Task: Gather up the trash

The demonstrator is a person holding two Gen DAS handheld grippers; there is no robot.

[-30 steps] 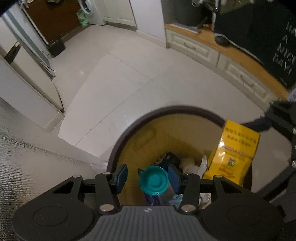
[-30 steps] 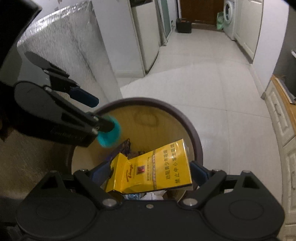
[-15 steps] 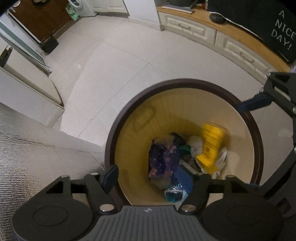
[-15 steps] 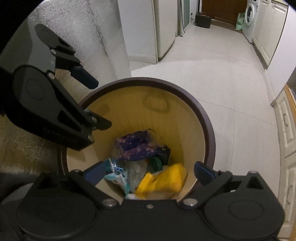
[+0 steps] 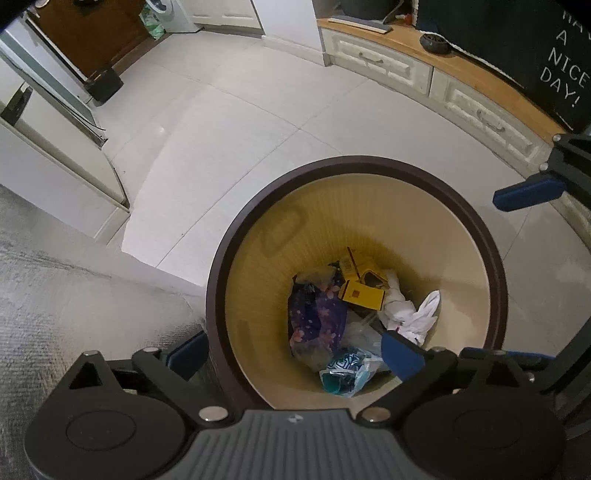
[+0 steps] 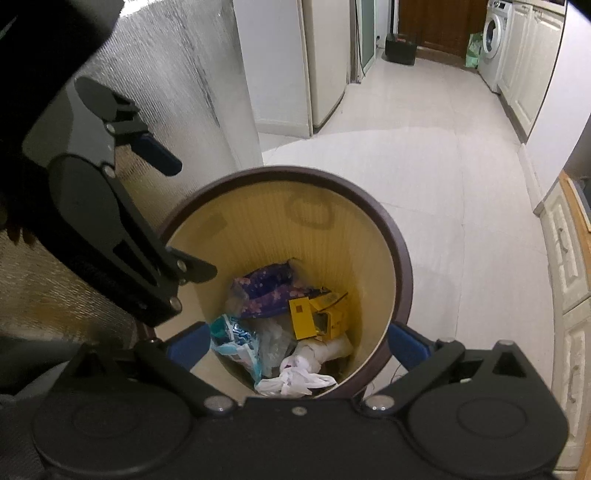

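- Left gripper spread wide, empty, above bin; yellow box inside
- Right gripper likewise released; washer only here

floor: pale tiled floor | far end: brown wooden door, washing machine beside it, green bag near its base | side: white drawer cabinet, wood top | dark bowl on top | black sign, white letters

Left gripper spread wide, bin below, yellow packet inside, possibly crumpled
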